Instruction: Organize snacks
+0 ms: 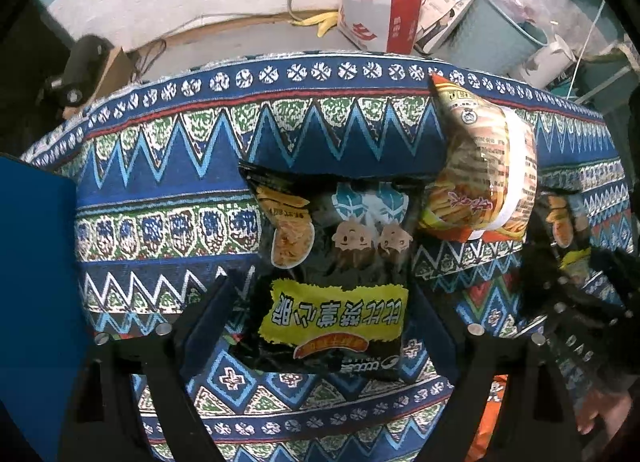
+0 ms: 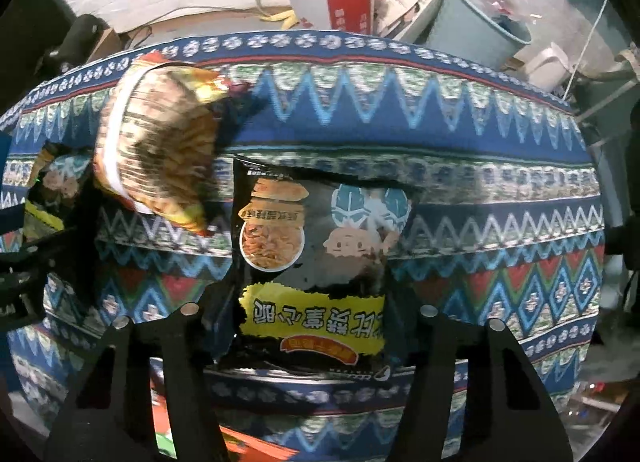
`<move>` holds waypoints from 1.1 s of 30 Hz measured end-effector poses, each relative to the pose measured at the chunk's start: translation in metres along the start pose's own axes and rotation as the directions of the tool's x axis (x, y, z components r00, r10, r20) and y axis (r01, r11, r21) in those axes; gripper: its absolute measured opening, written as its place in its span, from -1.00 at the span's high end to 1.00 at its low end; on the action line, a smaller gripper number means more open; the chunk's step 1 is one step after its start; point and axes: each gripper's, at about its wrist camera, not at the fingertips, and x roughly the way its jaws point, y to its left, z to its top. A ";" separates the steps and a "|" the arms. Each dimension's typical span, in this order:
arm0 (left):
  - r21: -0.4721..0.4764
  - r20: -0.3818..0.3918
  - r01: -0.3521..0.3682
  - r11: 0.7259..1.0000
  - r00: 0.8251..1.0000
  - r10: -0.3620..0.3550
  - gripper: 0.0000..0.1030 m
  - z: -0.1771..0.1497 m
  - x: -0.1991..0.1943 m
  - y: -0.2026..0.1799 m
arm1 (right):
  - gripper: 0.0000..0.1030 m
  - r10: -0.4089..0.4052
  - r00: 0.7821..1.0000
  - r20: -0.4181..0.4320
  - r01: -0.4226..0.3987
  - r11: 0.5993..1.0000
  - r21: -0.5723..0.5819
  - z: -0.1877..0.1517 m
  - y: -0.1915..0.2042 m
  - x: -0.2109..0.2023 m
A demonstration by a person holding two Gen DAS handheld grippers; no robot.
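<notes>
Snack packets are seen lying on a patterned cloth that covers the bench. Between the fingers of the left gripper a black packet with a yellow label is found; the fingers stand wide on either side of it, and whether the pads press on it cannot be told. Beyond the right finger, an orange packet of sticks lies tilted on the cloth. In the right wrist view, a second black packet sits between the fingers of the right gripper, which are narrowed around its lower end; contact cannot be judged. A red and white bag is seen beyond the bench.
</notes>
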 end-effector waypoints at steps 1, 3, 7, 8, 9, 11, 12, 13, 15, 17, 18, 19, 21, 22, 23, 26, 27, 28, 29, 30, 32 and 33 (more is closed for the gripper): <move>0.009 0.006 -0.014 1.000 1.000 0.014 -0.48 -0.001 -0.001 -0.001 | -0.12 0.001 1.000 0.006 -0.001 1.000 0.000 -0.003 -0.006 -0.002; 0.025 0.022 -0.035 0.999 0.999 0.035 -0.27 -0.003 -0.003 -0.002 | -0.12 0.002 1.000 0.012 -0.002 1.000 0.001 -0.004 -0.009 -0.005; 0.028 0.029 -0.021 0.999 0.999 0.020 -0.21 -0.008 -0.008 0.001 | -0.12 0.003 1.000 0.023 -0.002 1.000 -0.006 -0.003 -0.004 -0.009; 0.026 0.030 -0.020 0.999 0.999 0.019 -0.21 -0.010 -0.009 0.002 | -0.12 0.000 1.000 0.030 0.000 1.000 -0.011 -0.003 -0.002 -0.012; 0.028 0.033 -0.020 0.999 0.999 0.019 -0.21 -0.013 -0.011 0.003 | -0.12 -0.003 0.999 0.039 0.003 1.000 -0.017 -0.003 0.000 -0.015; 0.036 0.041 -0.024 0.999 0.999 0.022 -0.21 -0.018 -0.016 0.004 | -0.12 -0.009 0.999 0.054 0.011 1.000 -0.028 -0.003 0.005 -0.022; 0.044 0.050 -0.027 0.999 0.998 0.025 -0.21 -0.021 -0.020 0.005 | -0.12 -0.009 0.998 0.064 0.011 0.999 -0.032 -0.003 0.009 -0.027; 0.049 0.060 -0.030 0.998 0.998 0.027 -0.21 -0.025 -0.025 0.004 | -0.12 -0.009 0.997 0.072 0.011 0.999 -0.035 -0.002 0.011 -0.031; 0.056 0.081 -0.037 0.998 0.996 0.033 -0.21 -0.029 -0.035 0.004 | -0.12 -0.008 0.996 0.086 0.011 0.999 -0.040 -0.002 0.013 -0.038; 0.060 0.103 -0.036 0.998 0.994 0.030 -0.21 -0.031 -0.046 0.005 | -0.12 -0.001 0.995 0.104 0.006 0.999 -0.044 -0.002 0.017 -0.048; 0.060 0.115 -0.035 0.998 0.993 0.027 -0.21 -0.033 -0.052 0.005 | -0.12 0.001 0.994 0.110 0.004 0.999 -0.046 0.000 0.019 -0.050; 0.060 0.125 -0.032 0.998 0.992 0.025 -0.21 -0.035 -0.058 0.006 | -0.12 0.003 0.993 0.121 0.003 0.999 -0.052 0.000 0.022 -0.056; 0.060 0.145 -0.024 0.998 0.989 0.015 -0.21 -0.039 -0.069 0.008 | -0.12 0.007 0.990 0.139 0.002 0.998 -0.062 -0.002 0.030 -0.066; 0.061 0.156 -0.024 0.998 0.988 0.014 -0.21 -0.041 -0.075 0.009 | -0.12 0.013 0.989 0.147 -0.003 0.998 -0.067 -0.001 0.033 -0.070; 0.061 0.164 -0.025 0.998 0.986 0.014 -0.21 -0.042 -0.079 0.010 | -0.12 0.019 0.988 0.155 -0.008 0.997 -0.072 0.000 0.036 -0.075; 0.059 0.197 -0.022 0.998 0.980 0.010 -0.21 -0.048 -0.097 0.013 | -0.12 0.031 0.984 0.175 -0.016 0.996 -0.085 0.003 0.041 -0.085; 0.058 0.204 -0.019 0.998 0.979 0.007 -0.21 -0.048 -0.100 0.016 | -0.12 0.037 0.983 0.182 -0.020 0.996 -0.092 0.003 0.044 -0.090; 0.057 0.210 -0.015 0.998 0.978 0.003 -0.21 -0.049 -0.105 0.018 | -0.12 0.040 0.982 0.186 -0.023 0.995 -0.095 0.006 0.044 -0.089; 0.056 0.217 -0.012 0.998 0.976 0.000 -0.21 -0.051 -0.109 0.021 | -0.12 0.046 0.980 0.194 -0.027 0.994 -0.102 0.005 0.048 -0.094; 0.055 0.228 -0.012 0.998 0.974 -0.001 -0.21 -0.054 -0.115 0.023 | -0.12 0.050 0.979 0.198 -0.029 0.994 -0.108 0.005 0.049 -0.097; 0.056 0.243 -0.017 0.998 0.970 0.002 -0.21 -0.056 -0.121 0.027 | -0.12 0.060 0.976 0.210 -0.036 0.992 -0.118 0.006 0.054 -0.102; 0.057 0.252 -0.019 0.998 0.968 0.004 -0.21 -0.058 -0.126 0.029 | -0.12 0.067 0.974 0.216 -0.040 0.991 -0.124 0.006 0.057 -0.106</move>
